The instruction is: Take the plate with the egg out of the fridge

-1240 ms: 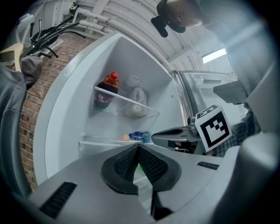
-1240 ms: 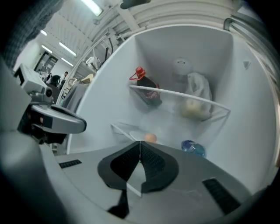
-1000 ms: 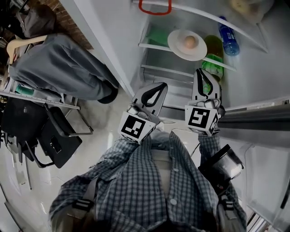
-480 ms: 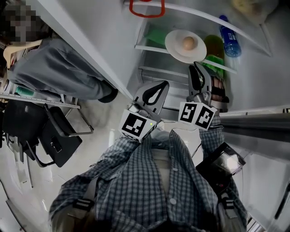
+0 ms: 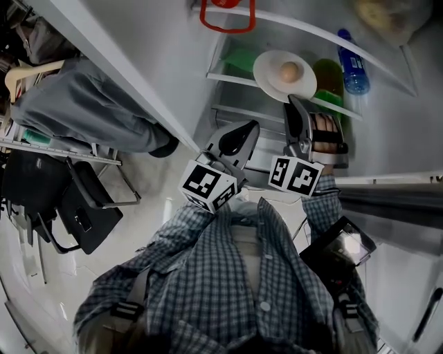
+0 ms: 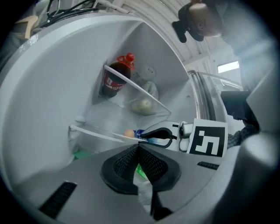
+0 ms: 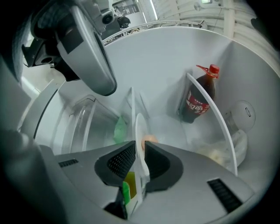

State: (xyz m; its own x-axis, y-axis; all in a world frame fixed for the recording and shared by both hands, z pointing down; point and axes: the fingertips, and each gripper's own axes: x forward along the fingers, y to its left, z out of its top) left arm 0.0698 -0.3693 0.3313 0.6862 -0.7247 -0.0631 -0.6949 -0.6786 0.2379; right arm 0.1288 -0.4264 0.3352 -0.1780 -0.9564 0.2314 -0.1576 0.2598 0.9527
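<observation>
Spotter: Plate (image 5: 270,69) in the open fridge (image 5: 176,52), sitting on the glass shelf (image 5: 232,69), with the egg (image 5: 289,71) right in the middle of it!

Caller: And the right gripper (image 7: 140,146), where's that?

Spotter: On the plate's near rim. Its own view looks straight down the jaws. They're drawn in narrow, one pad either side of the white edge, and the rim fills the gap between them. That's a pinch on the plate. Whether the plate is raised off the shelf, I can't tell.

Caller: Left gripper (image 6: 138,146)?

Spotter: Jaws closed tip to tip with nothing between them. In the head view it hangs on the near side of the plate and off to its left, apart from it, not touching anything.

Caller: Who are the plate's neighbours?

Spotter: Green bottle (image 5: 325,72) just to the right of the plate, close against its rim. Blue bottle (image 5: 351,62) further right again, past the green one. One shelf above the plate stands a cola bottle (image 7: 197,99) with a red cap. Above and to the left of the plate in the head view there's a red loop (image 5: 228,17).

Caller: And on the near side?

Spotter: The person's checked shirt (image 5: 235,290), well back from the plate, behind both grippers.
</observation>
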